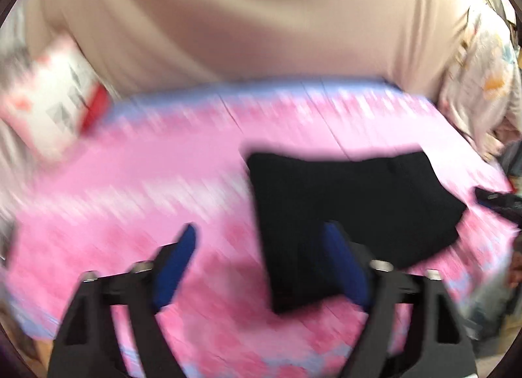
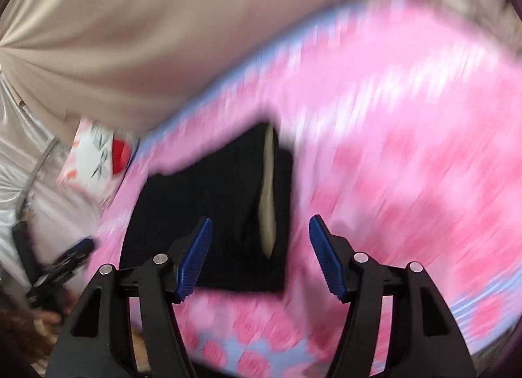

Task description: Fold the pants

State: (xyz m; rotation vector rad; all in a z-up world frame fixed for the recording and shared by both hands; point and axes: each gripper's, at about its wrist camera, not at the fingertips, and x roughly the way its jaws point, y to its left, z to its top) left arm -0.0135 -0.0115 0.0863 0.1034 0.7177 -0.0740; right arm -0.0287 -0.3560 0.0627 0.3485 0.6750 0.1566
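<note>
Left gripper [image 1: 257, 241]: black angular arms showing silver screw heads, wearing smooth blue pads. Right gripper [image 2: 261, 231]: matching black arms, silver screws, carrying ribbed blue pads [image 2: 195, 260].

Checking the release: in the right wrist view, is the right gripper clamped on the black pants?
No: the right gripper stands open and empty above the folded black pants.

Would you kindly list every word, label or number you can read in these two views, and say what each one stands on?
No text can be read in either view.
White and red package: dark printed marks, too blurred to read; the same in the right wrist view.
Black pants: no label shows; a pale strip lies on them, with no print visible.
Pink mat: pattern only, no words.
</note>
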